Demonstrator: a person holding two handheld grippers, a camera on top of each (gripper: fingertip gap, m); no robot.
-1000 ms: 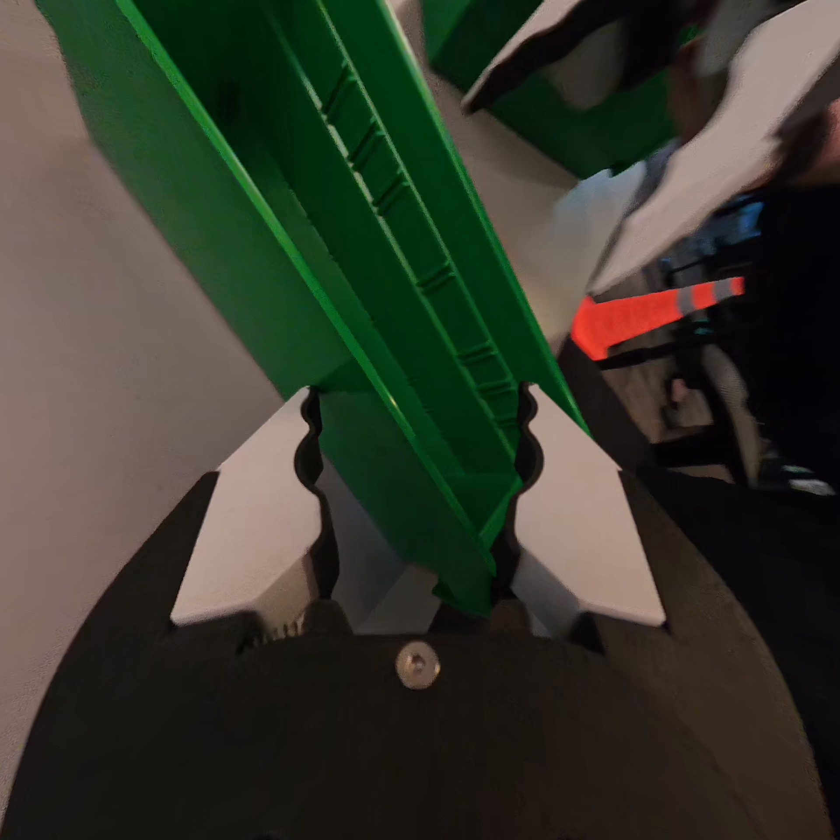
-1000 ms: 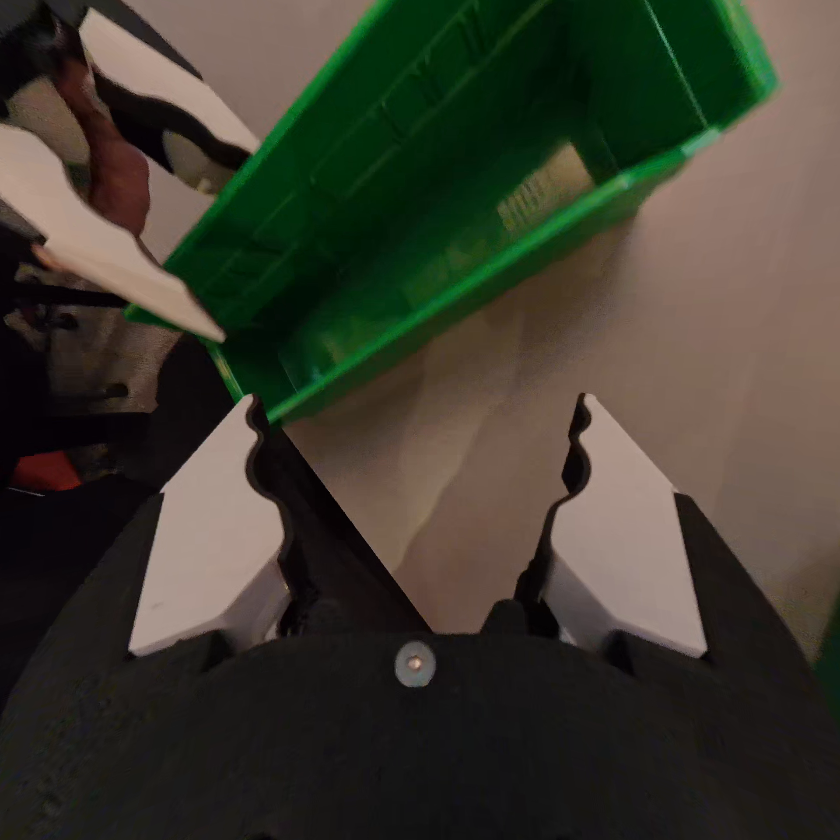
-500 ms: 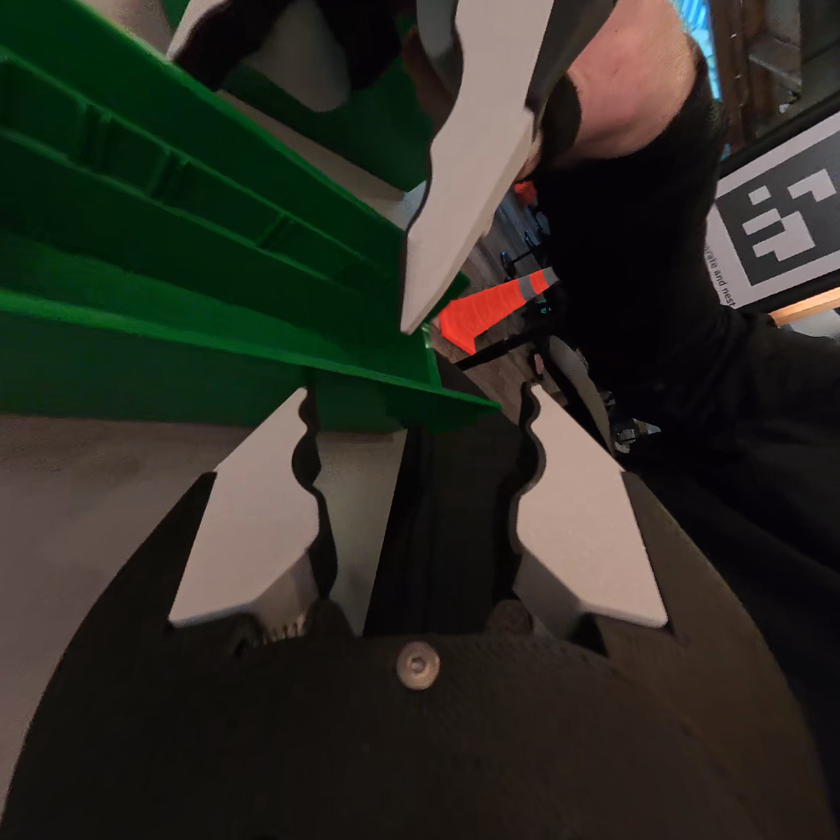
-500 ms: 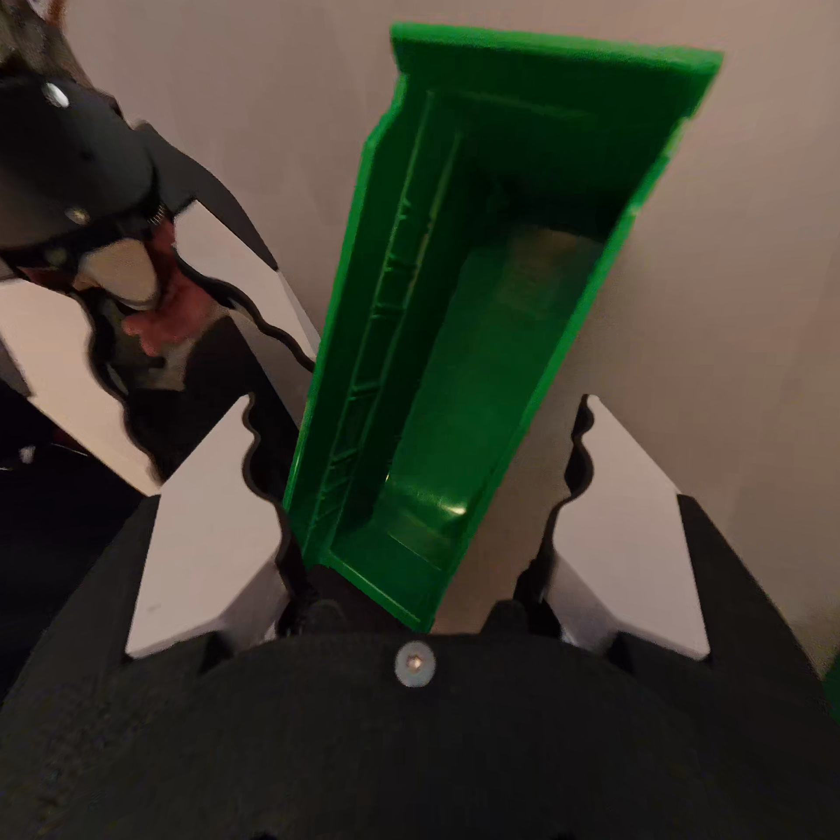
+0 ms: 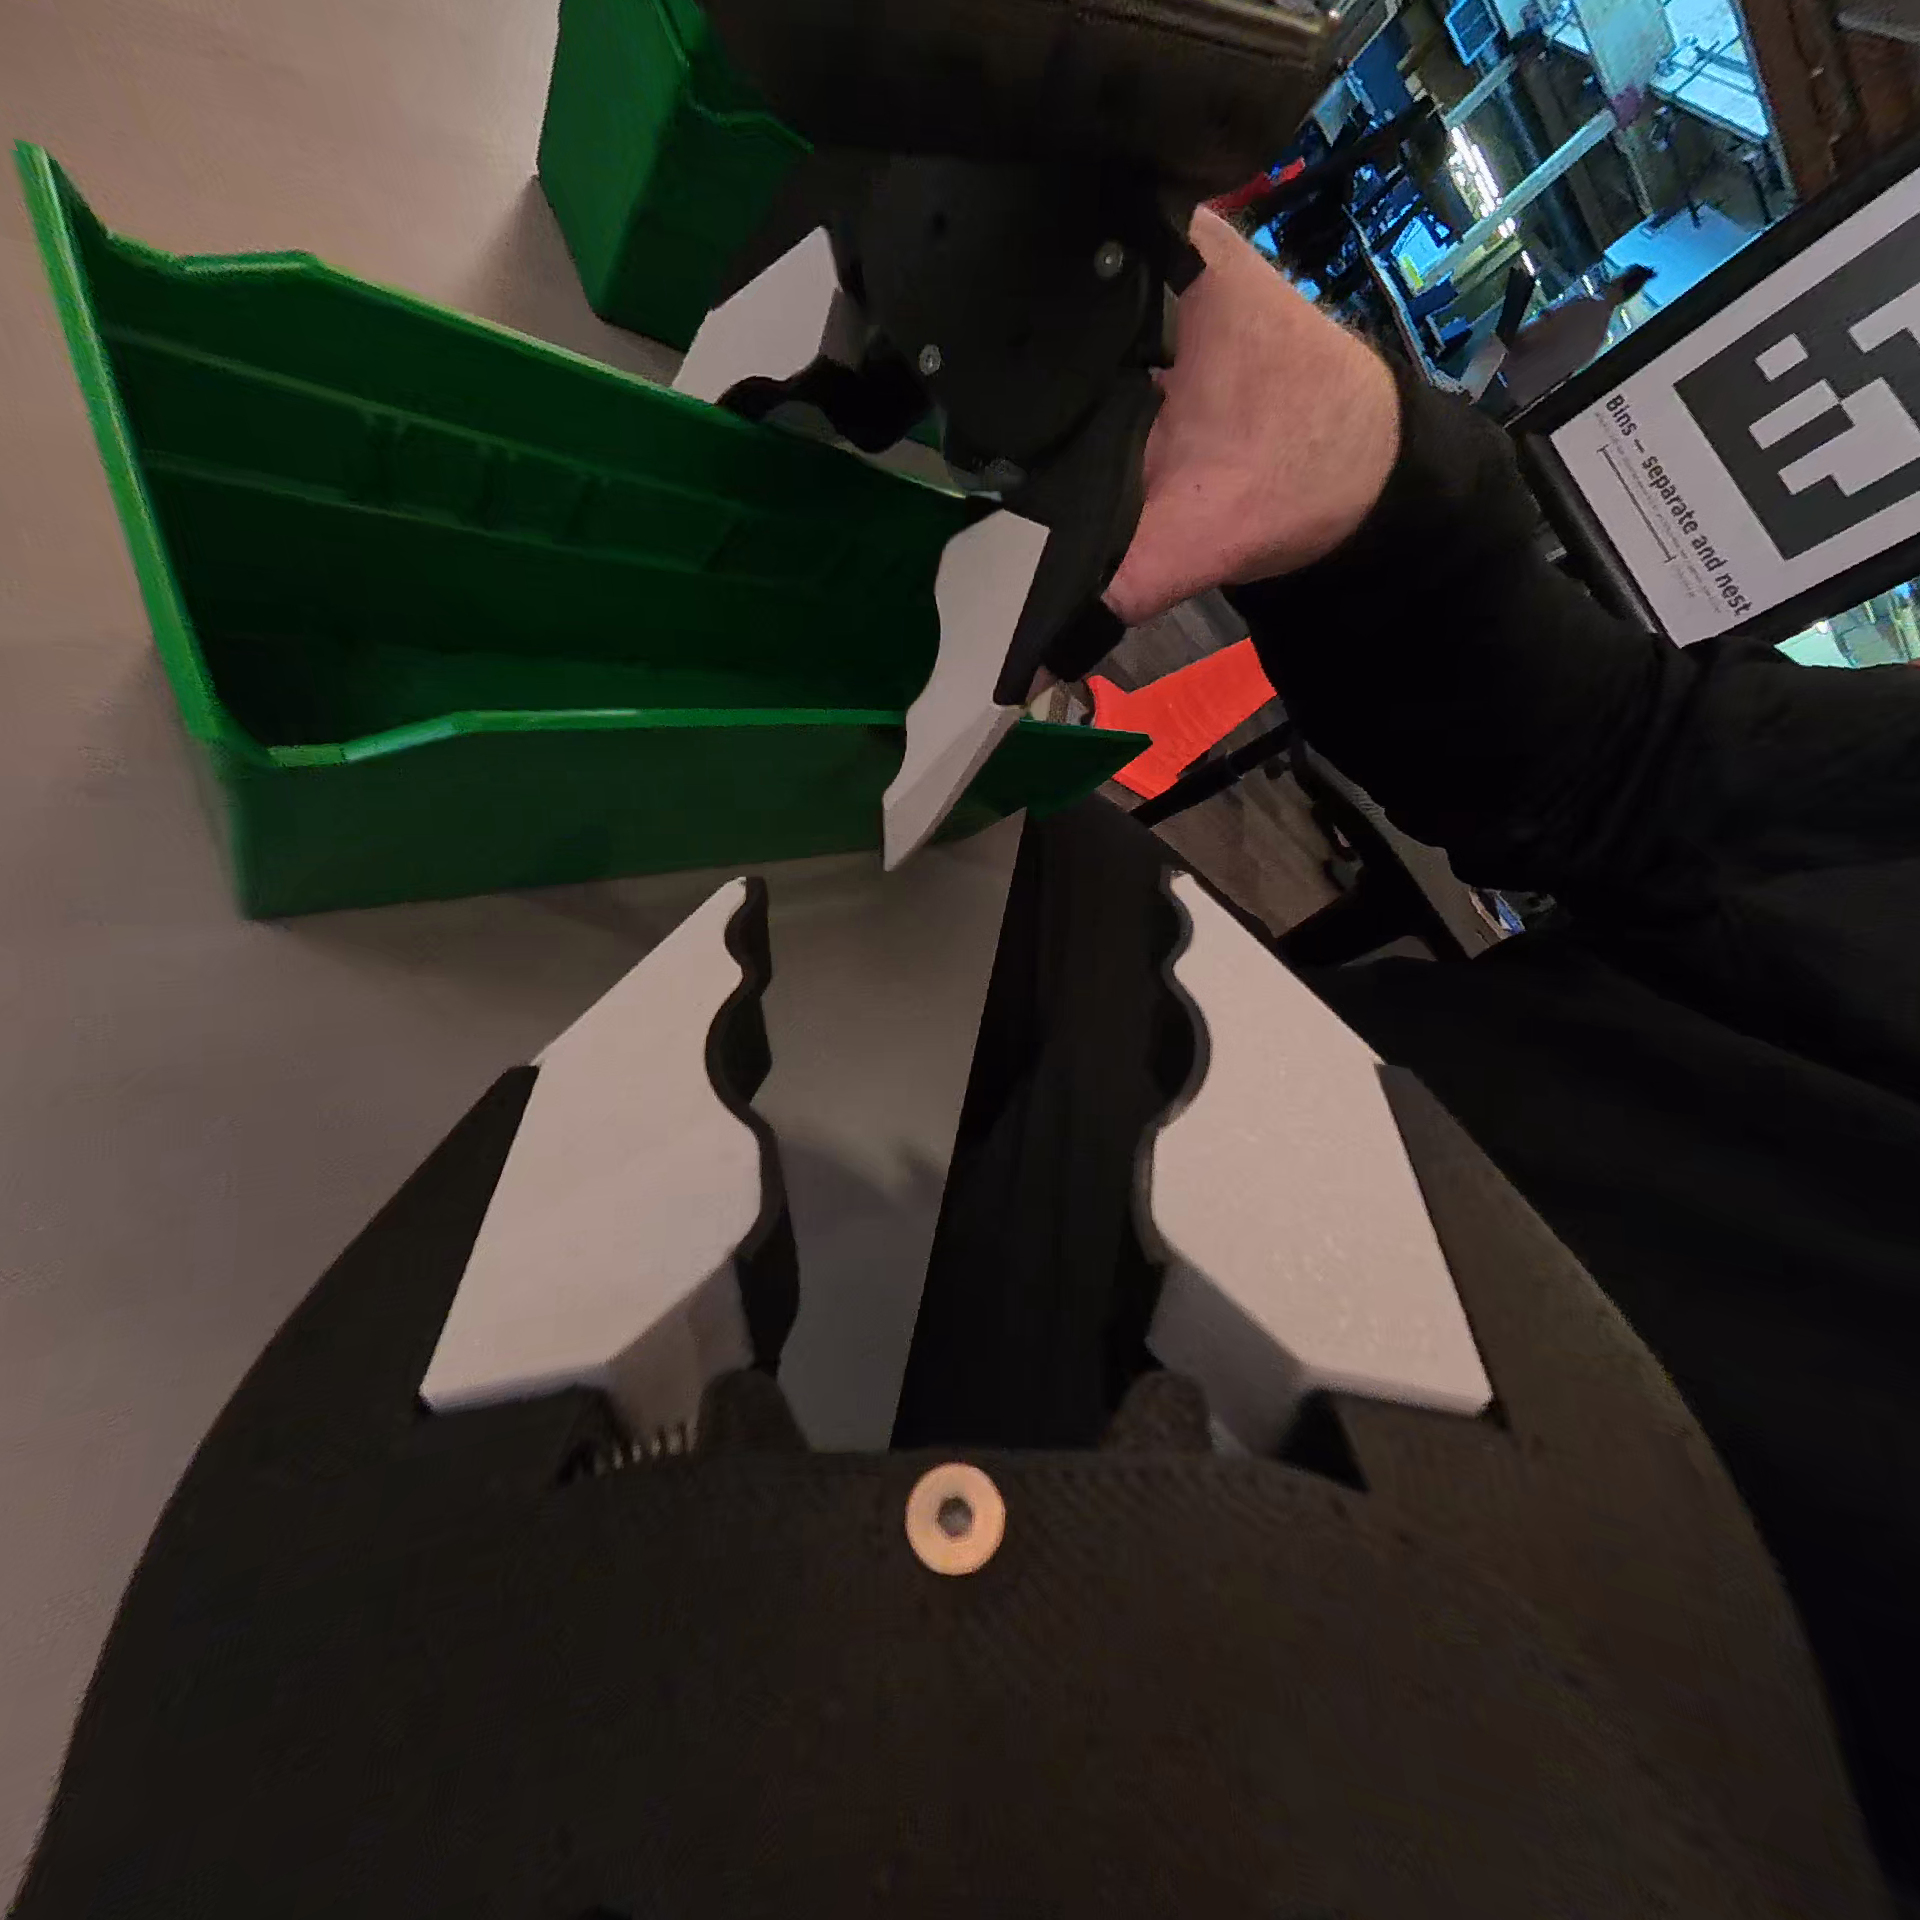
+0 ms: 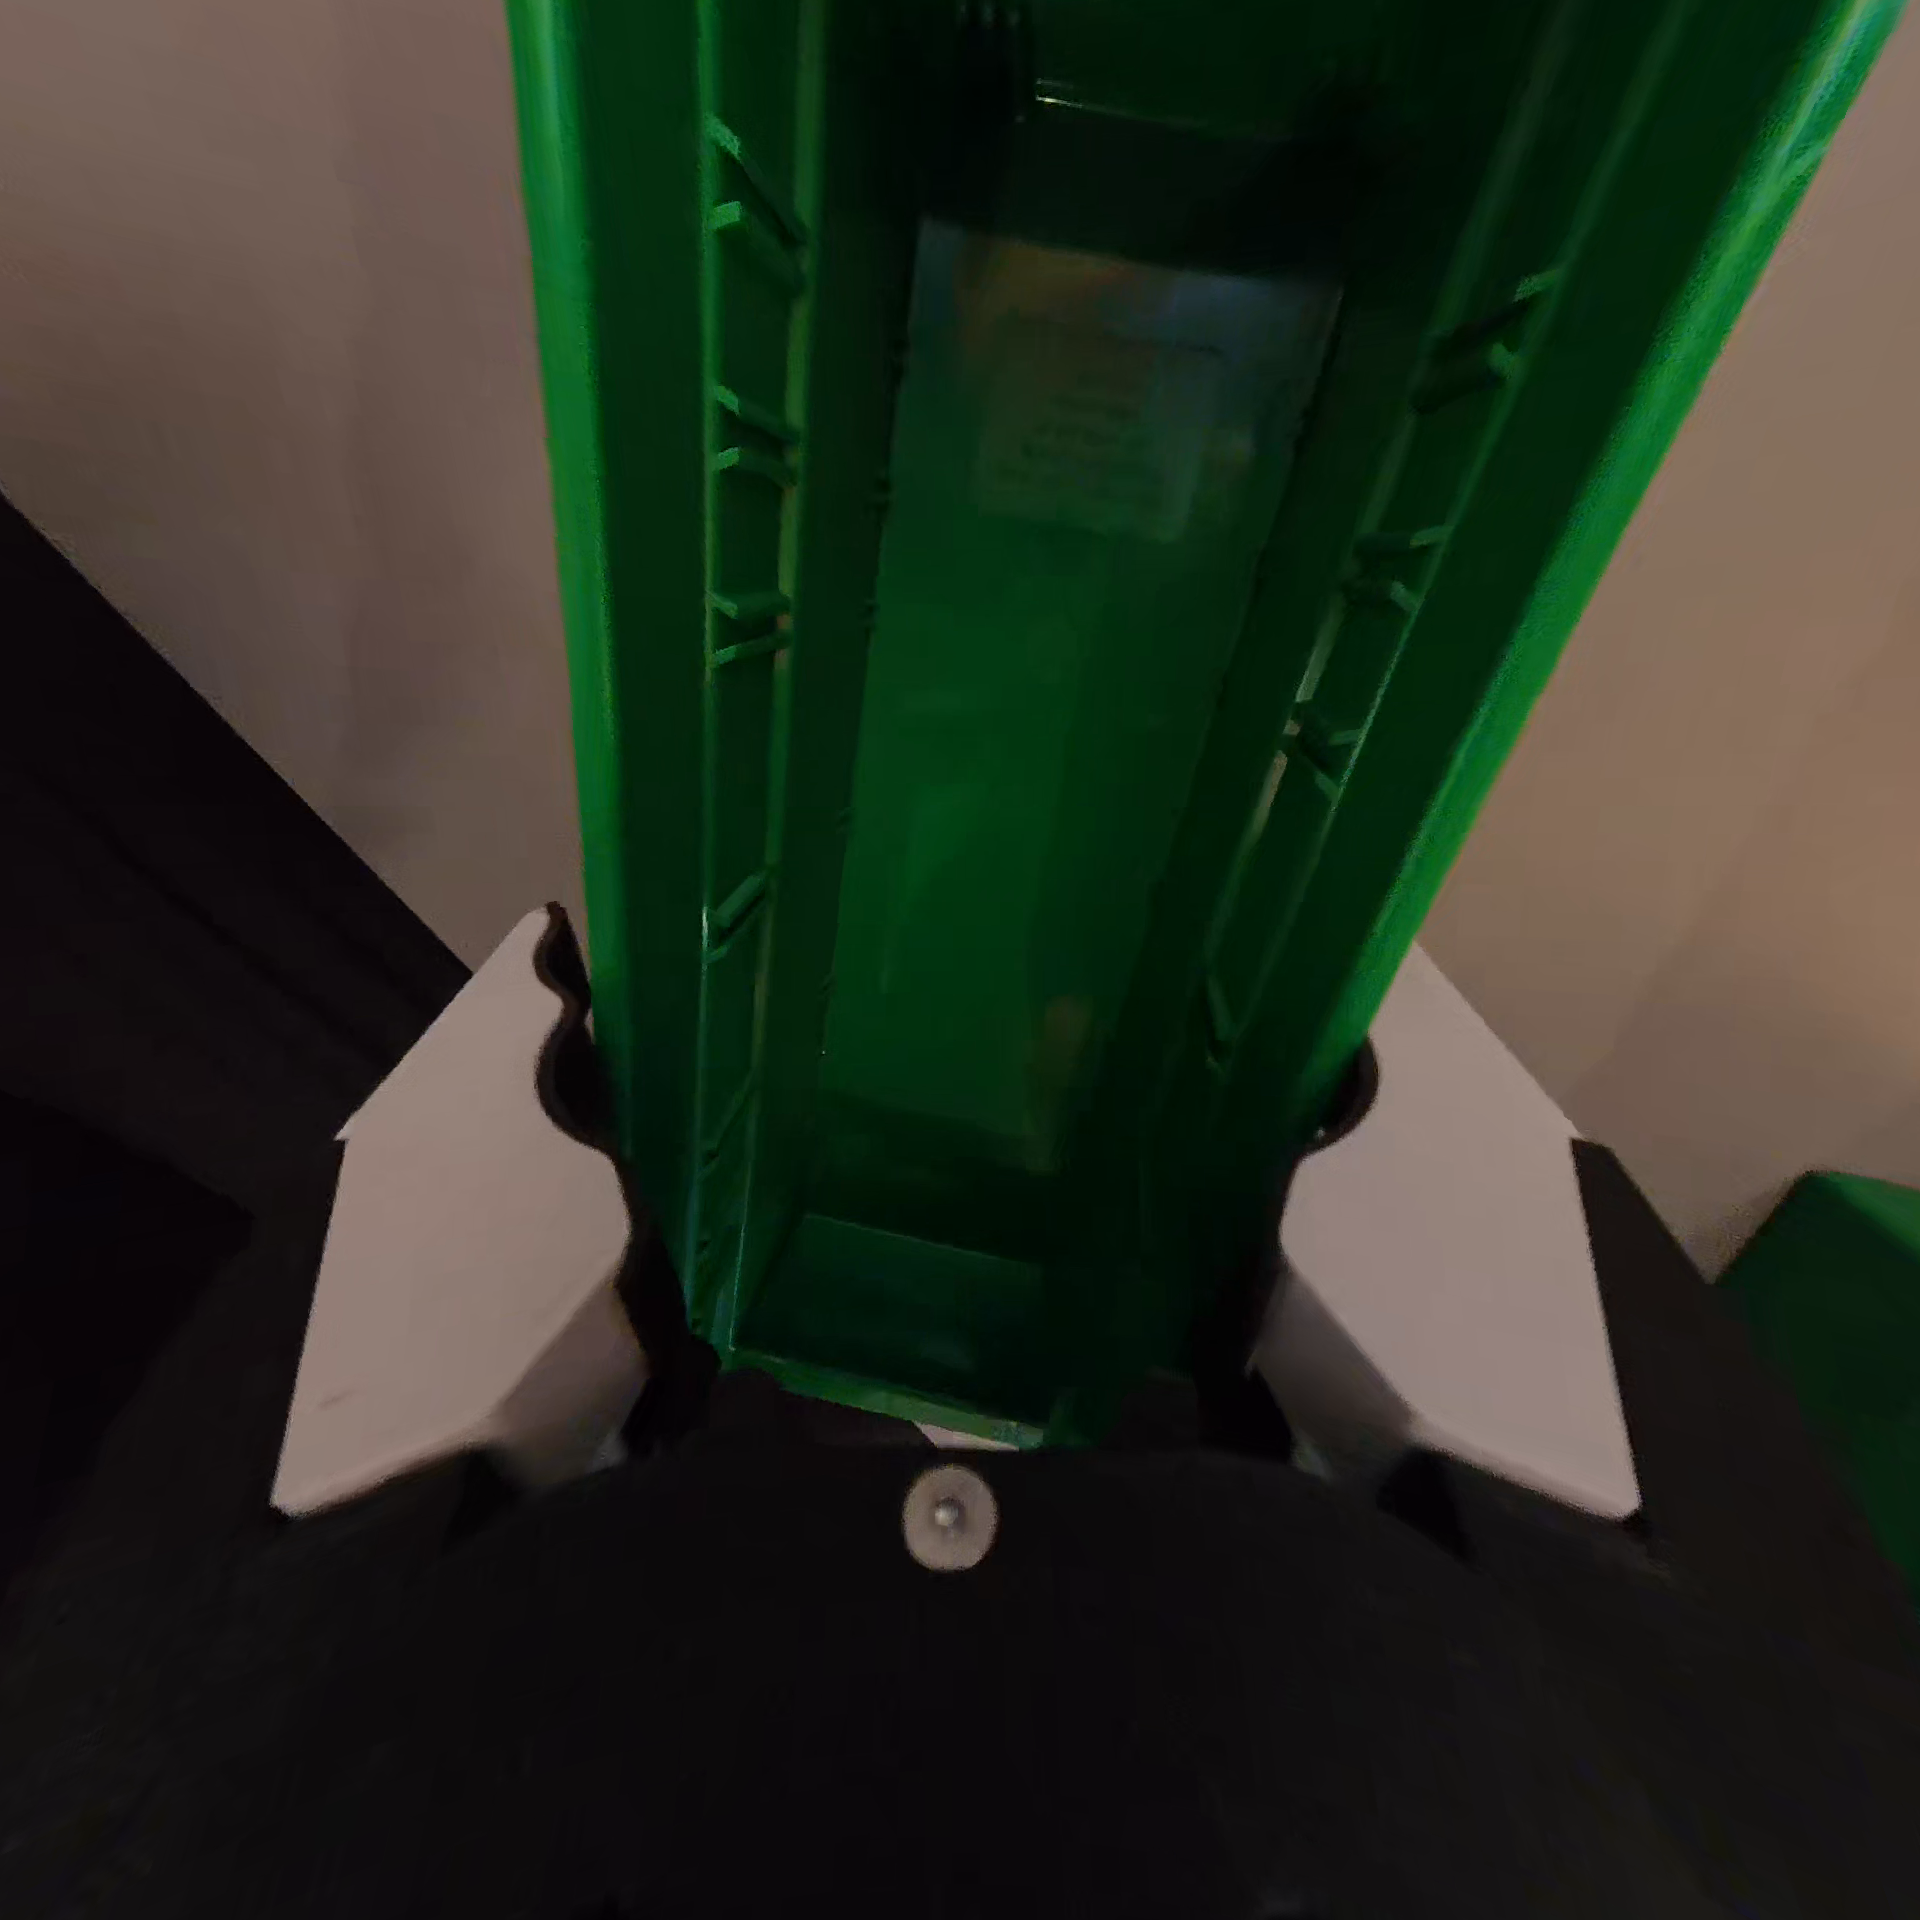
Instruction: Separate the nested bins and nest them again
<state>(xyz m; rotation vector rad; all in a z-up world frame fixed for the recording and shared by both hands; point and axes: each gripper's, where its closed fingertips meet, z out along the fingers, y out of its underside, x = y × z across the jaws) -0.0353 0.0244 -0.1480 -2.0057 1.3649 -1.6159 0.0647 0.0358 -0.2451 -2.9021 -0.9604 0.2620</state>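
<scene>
Straddling the near end of the long green bin (image 6: 1039, 727), our right gripper (image 6: 961, 1039) has a finger outside each side wall, set wide and touching both. We cannot tell whether it clamps the bin. The bin lies on the pale counter (image 6: 260, 416), running away from that gripper. Our left gripper (image 5: 961, 997) stands spread and empty, just short of the bin's side wall. A second green bin (image 5: 665, 166) stands beyond the long bin.
</scene>
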